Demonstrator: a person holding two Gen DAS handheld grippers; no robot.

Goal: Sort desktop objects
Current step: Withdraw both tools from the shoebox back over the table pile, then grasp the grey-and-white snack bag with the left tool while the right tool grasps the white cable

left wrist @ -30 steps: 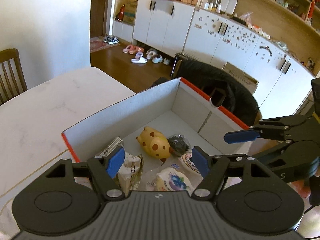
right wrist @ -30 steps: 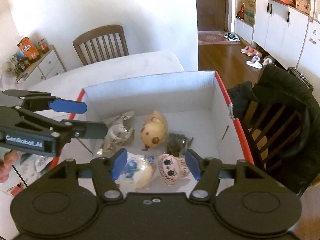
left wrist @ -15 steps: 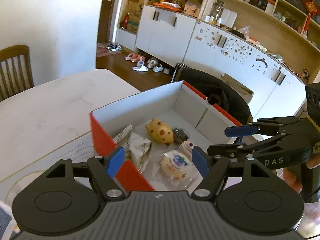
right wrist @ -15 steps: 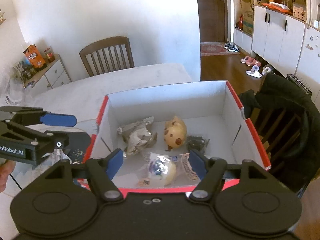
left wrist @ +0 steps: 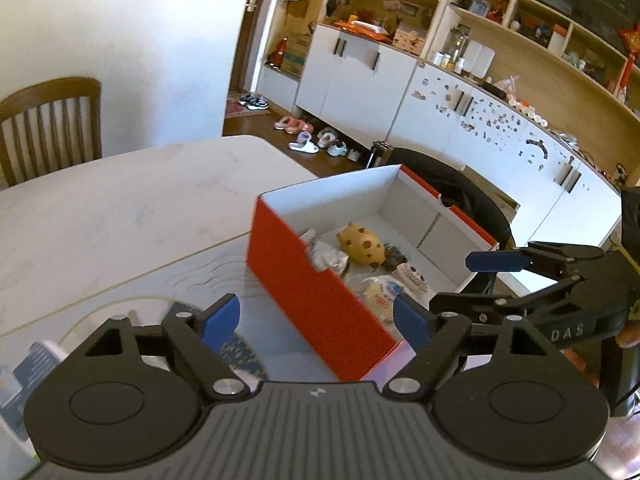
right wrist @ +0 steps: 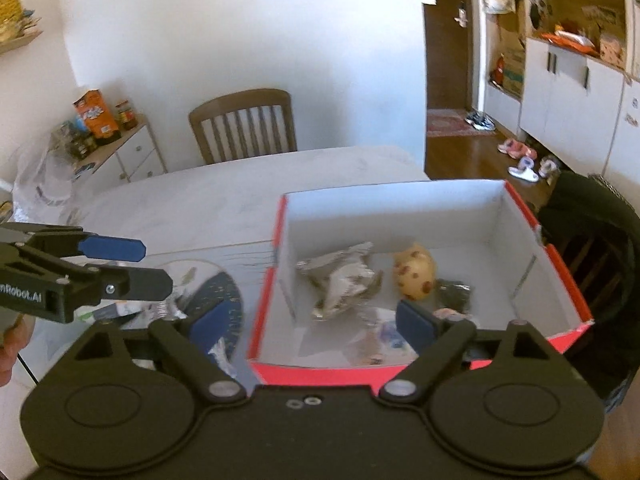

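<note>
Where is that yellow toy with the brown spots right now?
The yellow brown-spotted toy lies inside the red cardboard box on the table, toward its far wall, between a crumpled silver foil wrapper and a small dark packet.

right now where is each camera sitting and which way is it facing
Left wrist: on the left gripper, looking down past its opening fingers at the red box; the right gripper shows at right.
Right wrist: on the right gripper, fingers opening, facing the box; the left gripper and a hand show at left.
Shared: box, spotted toy, table, wooden chair.
</note>
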